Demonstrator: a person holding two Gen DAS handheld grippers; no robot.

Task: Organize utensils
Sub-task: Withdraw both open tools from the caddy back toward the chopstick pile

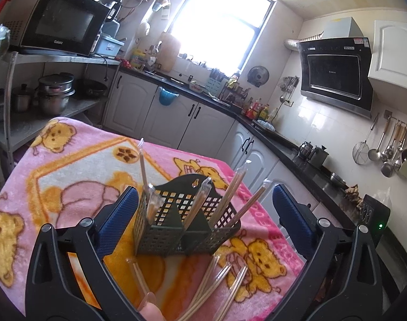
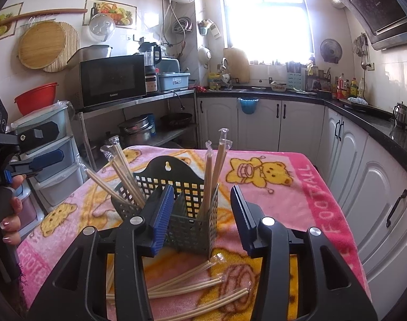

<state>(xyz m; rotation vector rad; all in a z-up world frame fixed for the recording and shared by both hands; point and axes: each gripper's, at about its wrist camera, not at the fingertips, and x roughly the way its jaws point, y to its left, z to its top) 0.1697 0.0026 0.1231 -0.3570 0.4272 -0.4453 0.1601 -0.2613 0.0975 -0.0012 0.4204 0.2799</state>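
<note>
A black perforated utensil holder (image 1: 187, 222) (image 2: 187, 214) stands on a pink teddy-bear blanket (image 1: 69, 176) (image 2: 283, 187). Several plastic-wrapped chopstick pairs (image 1: 230, 195) (image 2: 214, 171) stand upright in its compartments. More wrapped pairs (image 1: 216, 286) (image 2: 192, 286) lie flat on the blanket in front of it. My left gripper (image 1: 203, 222) is open and empty, its blue pads either side of the holder; it also shows at the left edge of the right wrist view (image 2: 42, 144). My right gripper (image 2: 200, 219) is open and empty, just in front of the holder above the loose pairs.
The blanket covers a small table. A metal shelf with a microwave (image 2: 112, 80) and pots (image 1: 53, 93) stands behind it. White cabinets and a black counter (image 2: 364, 117) run along the back and right. A stack of plastic drawers (image 2: 56, 155) is at the left.
</note>
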